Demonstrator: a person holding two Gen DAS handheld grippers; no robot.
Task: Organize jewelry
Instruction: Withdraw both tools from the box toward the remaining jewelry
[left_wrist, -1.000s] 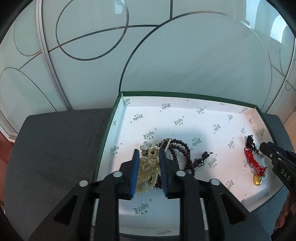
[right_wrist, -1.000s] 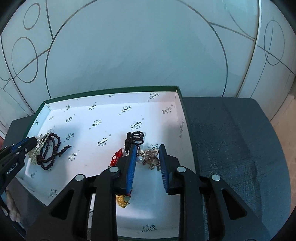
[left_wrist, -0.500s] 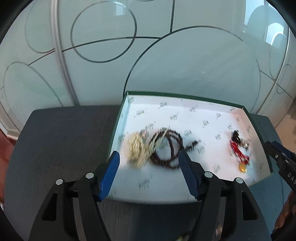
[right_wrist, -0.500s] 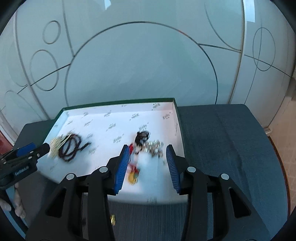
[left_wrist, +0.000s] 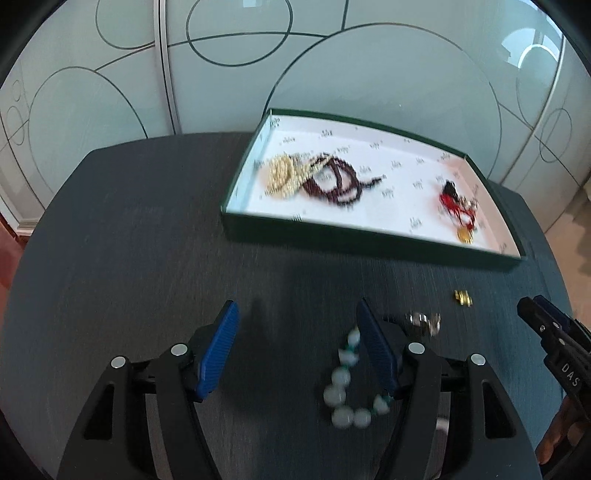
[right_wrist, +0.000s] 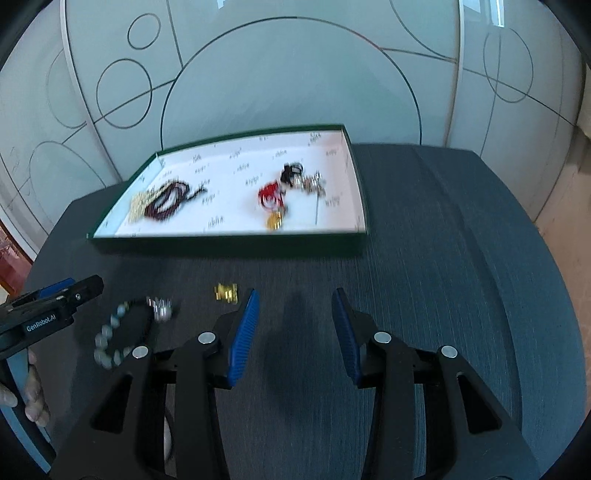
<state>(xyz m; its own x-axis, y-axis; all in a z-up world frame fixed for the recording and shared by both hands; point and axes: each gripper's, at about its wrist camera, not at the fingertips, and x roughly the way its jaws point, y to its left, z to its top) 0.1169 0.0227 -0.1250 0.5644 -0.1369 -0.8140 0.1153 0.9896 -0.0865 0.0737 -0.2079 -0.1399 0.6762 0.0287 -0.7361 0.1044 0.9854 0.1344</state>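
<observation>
Several pieces of jewelry already lie in the shallow green box (right_wrist: 229, 242) with its white printed lining, at the far side of the dark round table (right_wrist: 443, 295): a pale gold bead strand (left_wrist: 282, 177) and a dark red bead necklace (left_wrist: 334, 182) tangled together at its left end, and a red cord with a gold charm (right_wrist: 271, 201) beside a small black and silver cluster (right_wrist: 303, 179) toward its right end. I judge the task partly done, because three pieces are left on the bare table near me: a pale green bead bracelet (left_wrist: 345, 384), a small silver piece (left_wrist: 423, 323) just beyond it, and a tiny gold piece (right_wrist: 226, 292) a little farther on. My left gripper (left_wrist: 295, 350) hangs with its blue pads spread wide and empty, the bracelet partly hidden behind its right finger. My right gripper (right_wrist: 293, 334) is also spread apart and holds nothing, over bare table, with the gold piece just off its left finger. Nothing stands between the loose pieces and the box except its low front wall. The view is blurred, so fine detail is unclear.
</observation>
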